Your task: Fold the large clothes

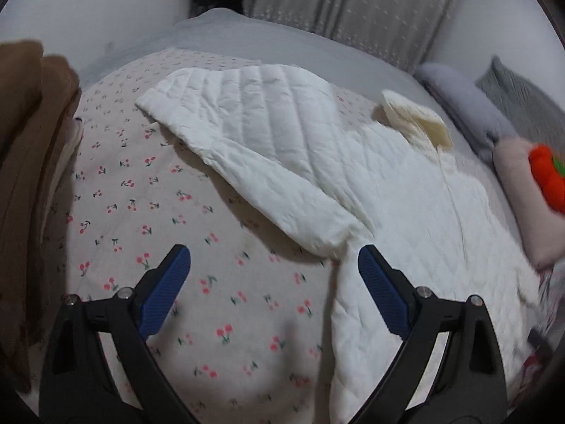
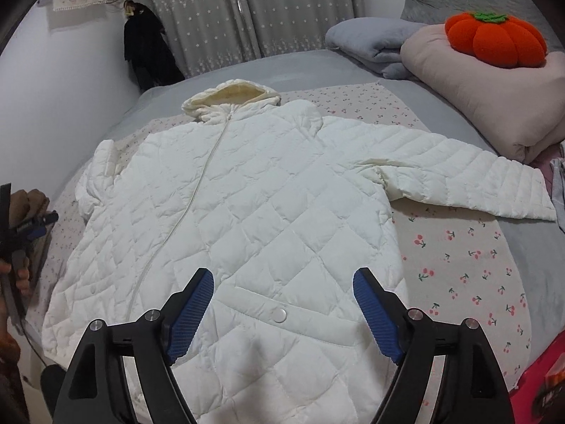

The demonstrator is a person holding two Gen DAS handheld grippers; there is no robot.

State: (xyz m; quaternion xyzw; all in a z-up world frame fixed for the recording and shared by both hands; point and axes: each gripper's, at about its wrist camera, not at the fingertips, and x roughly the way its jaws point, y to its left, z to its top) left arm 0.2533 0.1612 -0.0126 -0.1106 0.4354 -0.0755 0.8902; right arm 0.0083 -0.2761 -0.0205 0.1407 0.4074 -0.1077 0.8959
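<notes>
garment: a white quilted hooded coat (image 2: pixel 268 212) lies front-up on the cherry-print sheet (image 2: pixel 466 258) spread over the bed, zipper closed, hood (image 2: pixel 229 100) at the far end towards the curtain.
sleeves: in the right wrist view one sleeve (image 2: pixel 469 183) stretches out flat to the side; the left wrist view shows the other sleeve (image 1: pixel 254 155) also out to the side, angled away from the body and a little rumpled near the armpit.
left gripper: left gripper (image 1: pixel 273 275) has its blue pads spread wide, nothing between them; it hangs over the sheet just beside the coat's side edge.
right gripper: right gripper (image 2: pixel 282 304) also spread wide and empty, poised above the lower front of the coat near a snap button (image 2: pixel 280 315).
step in hand: judged to be the spreading-out stage finished, both tongs let go and clear of the fabric; no fold is made yet.
next move calls for: likely a pinch on a sleeve cuff or side edge to bring it across the front; the padding is bulky and slippery, so a deep bite on the fabric seems wise.
nearby: folded blankets (image 2: pixel 487 106) and an orange pumpkin cushion (image 2: pixel 494 40) sit near the outstretched sleeve, not touching the coat.
</notes>
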